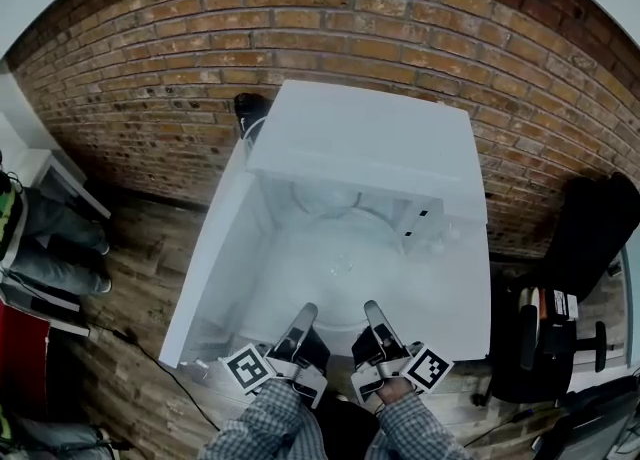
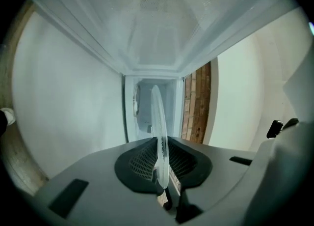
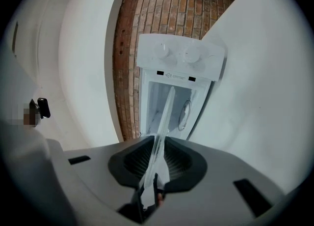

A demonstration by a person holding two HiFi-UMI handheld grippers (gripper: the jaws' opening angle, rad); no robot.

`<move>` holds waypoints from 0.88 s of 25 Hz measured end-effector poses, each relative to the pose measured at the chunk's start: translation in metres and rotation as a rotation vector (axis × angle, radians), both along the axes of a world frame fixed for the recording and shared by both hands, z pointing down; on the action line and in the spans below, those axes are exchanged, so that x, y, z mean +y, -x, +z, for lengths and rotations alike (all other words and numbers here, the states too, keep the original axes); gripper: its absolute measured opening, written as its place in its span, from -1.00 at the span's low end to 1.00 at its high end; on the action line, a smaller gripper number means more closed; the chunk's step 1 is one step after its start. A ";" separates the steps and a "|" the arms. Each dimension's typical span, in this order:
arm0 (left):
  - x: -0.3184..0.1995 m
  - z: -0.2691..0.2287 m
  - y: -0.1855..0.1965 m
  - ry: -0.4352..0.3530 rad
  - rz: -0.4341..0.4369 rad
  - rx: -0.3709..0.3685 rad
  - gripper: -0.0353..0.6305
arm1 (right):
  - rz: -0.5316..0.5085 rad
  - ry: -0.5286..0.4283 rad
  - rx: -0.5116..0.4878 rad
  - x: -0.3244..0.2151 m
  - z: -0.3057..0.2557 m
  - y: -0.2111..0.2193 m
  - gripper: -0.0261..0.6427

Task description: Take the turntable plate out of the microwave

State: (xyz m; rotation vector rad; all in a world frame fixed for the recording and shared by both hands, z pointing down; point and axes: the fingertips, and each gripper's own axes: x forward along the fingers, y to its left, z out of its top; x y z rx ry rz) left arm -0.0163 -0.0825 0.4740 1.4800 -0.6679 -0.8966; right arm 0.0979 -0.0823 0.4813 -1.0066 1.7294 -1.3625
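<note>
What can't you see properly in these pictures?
- Head view: the see-through plate fades into the white microwave; its rim is hard to trace.
- Both gripper views: the plate is edge-on, its face hidden; the left tongs and right tongs cover the gripped edge.
- Head view: the microwave's top hides the back of its inside.
- Right gripper view: print by the knobs is too small.

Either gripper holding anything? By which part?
Both hold the glass turntable plate. The left gripper and right gripper each clamp its near rim, side by side.
</note>
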 end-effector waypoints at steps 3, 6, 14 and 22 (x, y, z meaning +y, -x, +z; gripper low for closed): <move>0.022 -0.004 -0.003 -0.018 -0.017 0.000 -0.76 | -0.017 -0.010 0.007 0.020 -0.004 -0.005 -0.74; 0.041 -0.011 -0.007 -0.032 -0.029 0.006 -0.76 | -0.024 -0.023 0.001 0.038 -0.012 -0.008 -0.74; 0.079 -0.034 -0.013 -0.068 -0.015 0.001 -0.76 | -0.002 -0.059 -0.022 0.079 -0.030 -0.014 -0.74; 0.100 -0.054 -0.014 -0.074 0.046 0.007 -0.76 | 0.043 -0.077 -0.019 0.106 -0.050 -0.014 -0.73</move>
